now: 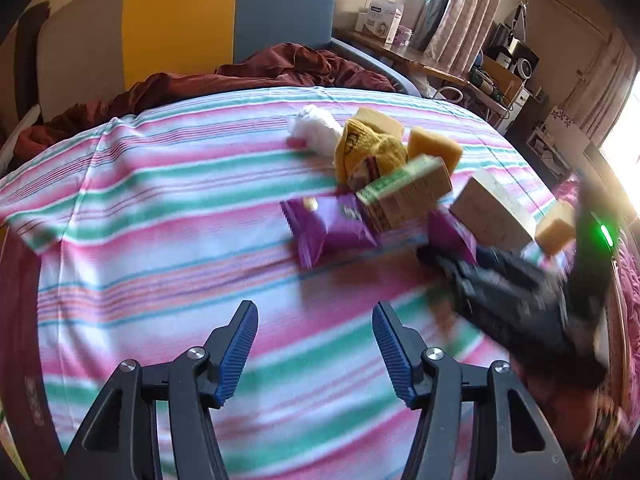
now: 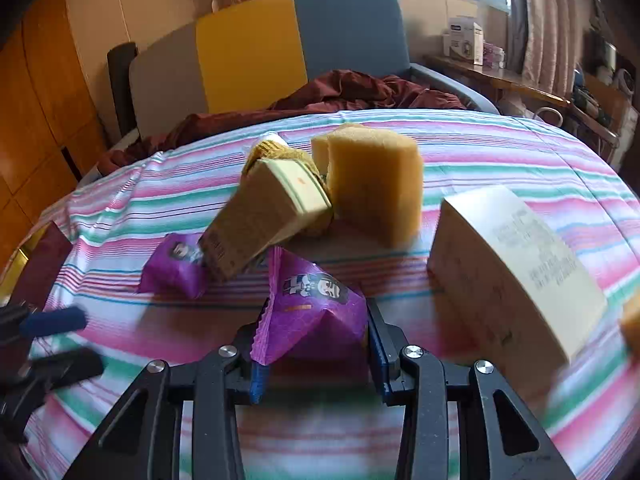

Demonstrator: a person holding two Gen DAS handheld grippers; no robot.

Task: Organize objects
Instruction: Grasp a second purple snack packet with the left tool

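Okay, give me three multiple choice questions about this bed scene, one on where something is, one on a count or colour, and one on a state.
1. Where does the green-edged carton lie?
A. Propped on a purple packet
B. On the wooden desk
C. Inside a basket

2. How many purple snack packets show in the right wrist view?
A. One
B. Two
C. Four

3. How does the right gripper stand?
A. Open over bare sheet
B. Shut on a purple packet
C. Shut on a sponge

Answers:
1 A, its lower end rests on the far purple packet on the striped sheet.
2 B, one lies under the carton and the near purple packet sits at the gripper.
3 B, the jaws pinch that near packet from both sides.
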